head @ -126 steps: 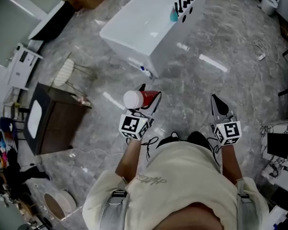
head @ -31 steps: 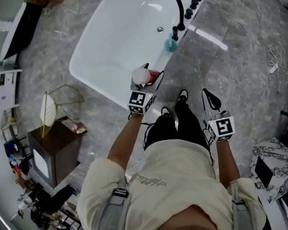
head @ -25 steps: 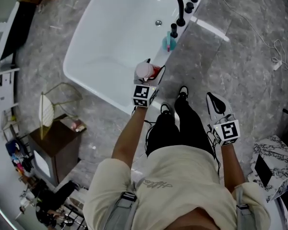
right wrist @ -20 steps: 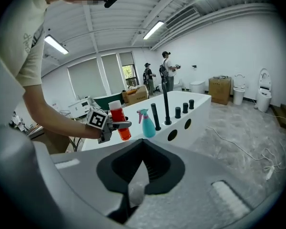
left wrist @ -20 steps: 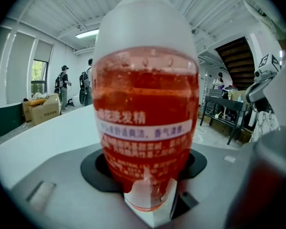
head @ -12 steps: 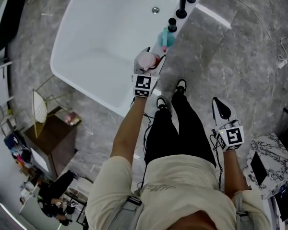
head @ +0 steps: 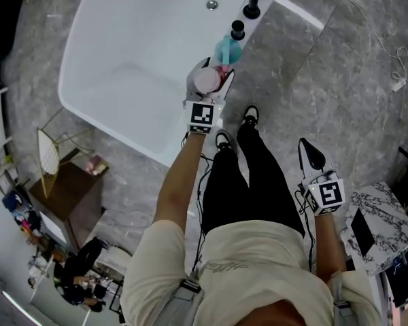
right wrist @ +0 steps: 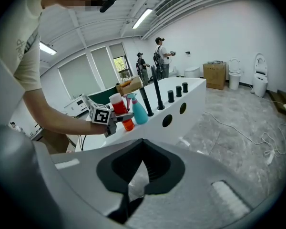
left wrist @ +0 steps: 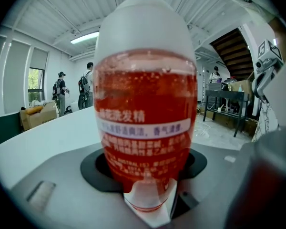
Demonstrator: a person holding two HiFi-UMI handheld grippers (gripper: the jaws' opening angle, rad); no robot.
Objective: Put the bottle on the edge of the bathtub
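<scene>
Bottle (left wrist: 145, 113) clamped upright in left gripper (head: 209, 73) at bathtub (head: 109, 80) rim, upper centre, beside teal spray bottle (head: 226, 49); setting down and release left; right gripper (head: 311, 154) closed, empty.

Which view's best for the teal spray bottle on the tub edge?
Right gripper view: the teal plastic spray bottle shows side-on, nearly whole, beside the white-capped red bottle. Head view gives only its top; left gripper view misses it.

Head view: looks steeply down from overhead onto white rectangular bathtub (head: 132, 43).
Left gripper view: faces roughly level, right behind white-capped red-liquid bottle (left wrist: 145, 113).
Right gripper view: looks sideways toward bathtub from farther off.
Shared: bathtub rim, bottle.
</scene>
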